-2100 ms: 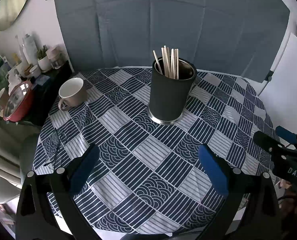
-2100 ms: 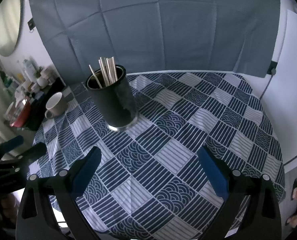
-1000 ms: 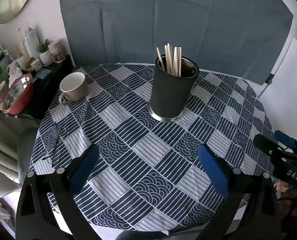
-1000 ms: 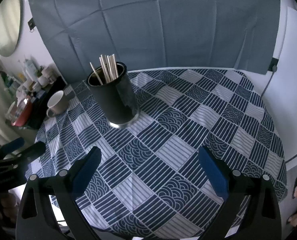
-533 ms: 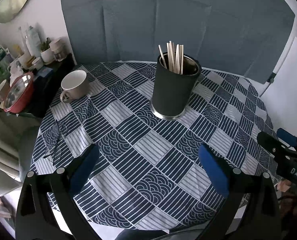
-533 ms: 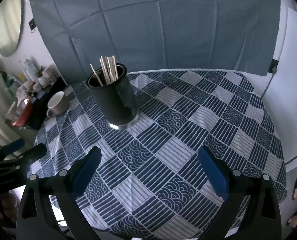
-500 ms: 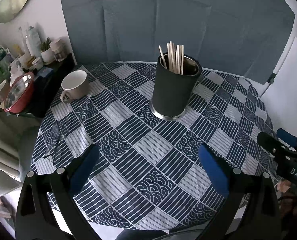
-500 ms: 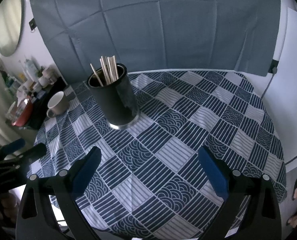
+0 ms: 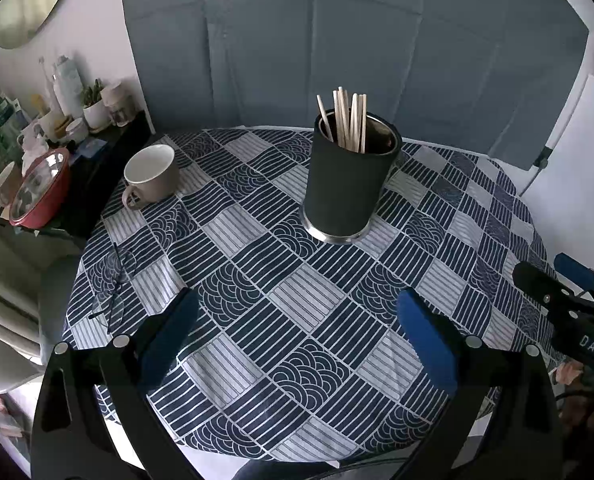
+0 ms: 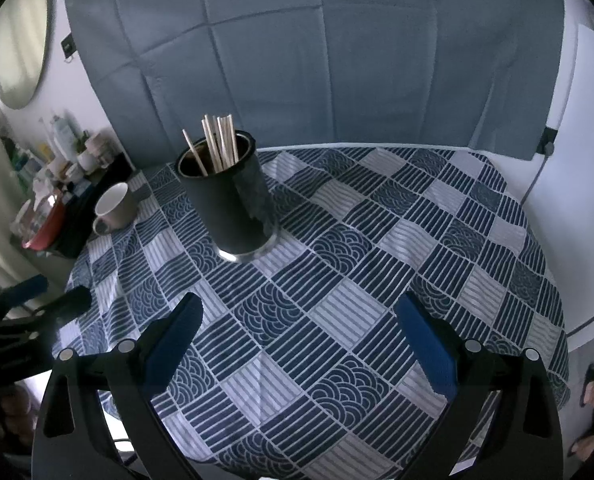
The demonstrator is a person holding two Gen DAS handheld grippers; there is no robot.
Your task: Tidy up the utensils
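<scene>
Little has changed lately: both grippers, left point(image 9: 297, 332) and right point(image 10: 299, 334), still hover wide apart and empty at the near edge. The chopsticks point(image 9: 347, 120) stand in the black holder point(image 9: 347, 188) mid-table; organizing looks finished.

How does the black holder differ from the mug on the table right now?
The black holder is a tall, dark cylinder with a metal base rim; the mug is squat, beige and has a handle. The holder contains wooden chopsticks; the mug shows only its white inside. Both stand upright on the checked tablecloth, apart, untouched by either gripper.
</scene>
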